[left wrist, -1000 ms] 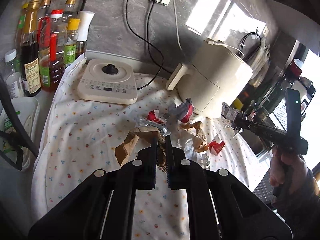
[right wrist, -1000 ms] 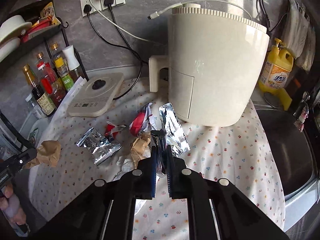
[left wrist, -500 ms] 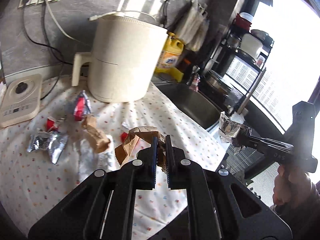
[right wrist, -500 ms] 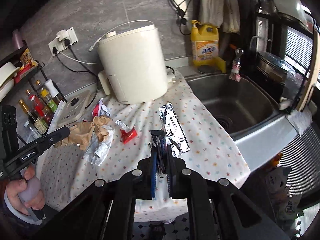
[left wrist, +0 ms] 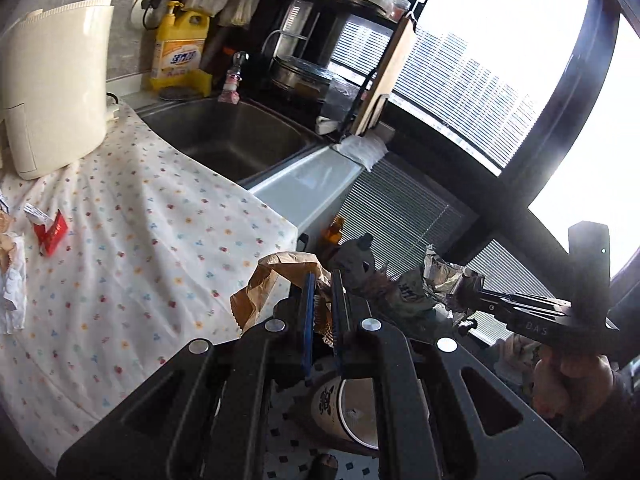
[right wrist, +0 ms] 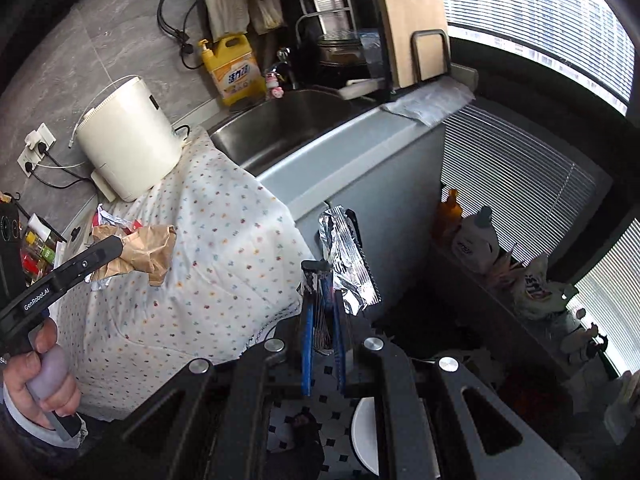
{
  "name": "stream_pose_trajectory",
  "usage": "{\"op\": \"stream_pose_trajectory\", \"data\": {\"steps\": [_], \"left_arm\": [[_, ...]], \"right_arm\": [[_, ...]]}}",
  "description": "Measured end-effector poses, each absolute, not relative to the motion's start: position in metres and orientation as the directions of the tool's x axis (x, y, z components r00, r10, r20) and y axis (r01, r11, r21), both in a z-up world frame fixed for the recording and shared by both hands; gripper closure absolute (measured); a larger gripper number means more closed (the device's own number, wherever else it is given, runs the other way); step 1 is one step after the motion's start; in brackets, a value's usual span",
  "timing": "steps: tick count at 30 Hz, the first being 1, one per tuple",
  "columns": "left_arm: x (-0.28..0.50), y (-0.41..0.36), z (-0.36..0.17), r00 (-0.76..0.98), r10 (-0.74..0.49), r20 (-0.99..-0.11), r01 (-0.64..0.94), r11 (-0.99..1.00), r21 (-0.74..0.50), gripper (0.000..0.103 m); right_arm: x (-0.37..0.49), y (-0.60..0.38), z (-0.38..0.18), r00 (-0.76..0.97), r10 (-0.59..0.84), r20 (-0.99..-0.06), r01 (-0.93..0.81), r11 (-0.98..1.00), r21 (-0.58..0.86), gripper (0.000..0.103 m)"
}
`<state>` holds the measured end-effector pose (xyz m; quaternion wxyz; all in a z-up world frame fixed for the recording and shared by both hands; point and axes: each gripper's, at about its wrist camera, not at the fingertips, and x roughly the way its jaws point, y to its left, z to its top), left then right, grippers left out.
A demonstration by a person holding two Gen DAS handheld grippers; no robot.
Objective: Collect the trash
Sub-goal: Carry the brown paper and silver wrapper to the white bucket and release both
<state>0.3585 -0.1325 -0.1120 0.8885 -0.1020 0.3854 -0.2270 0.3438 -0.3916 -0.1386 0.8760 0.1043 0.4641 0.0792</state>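
Jaws of both grippers are clamped: left on brown paper (left wrist: 260, 288), right on foil wrapper (right wrist: 346, 258).

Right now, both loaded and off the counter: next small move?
Probably lower both over the bin and release. The left hand-held gripper pinches brown paper, the right a foil wrapper, and the bin's open rim shows just below.
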Motion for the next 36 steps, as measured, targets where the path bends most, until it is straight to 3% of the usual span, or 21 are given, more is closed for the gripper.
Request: {"op": "stream_pose_trajectory", "data": {"steps": [13,17,34,36], "left_arm": [[0.312,-0.246,-0.167,0.478,-0.513,-0.713,0.349,0.856,-0.382,0.095],[0.295,-0.267,-0.185,0.457,-0.517,-0.723,0.332,0.854,-0.401,0.095],[0.276,-0.338,-0.25,0.321,-0.532,-0.783,0.34,0.837,-0.429,0.095],[0.277,-0.349,-0.257,0.287,-0.552,-0.783,0.354,0.821,-0.448,0.094]], "right_arm": [[0.276,-0.485,-0.223,0.424,0.238,-0.874,0.047,0.958,0.284,0.089],[0.263,-0.5,-0.248,0.387,0.253,-0.887,0.042,0.956,0.291,0.063],[0.228,-0.575,-0.263,0.387,0.215,-0.897,0.114,0.954,0.278,0.062],[0.223,-0.583,-0.263,0.394,0.192,-0.899,0.14,0.954,0.265,0.054]]}}
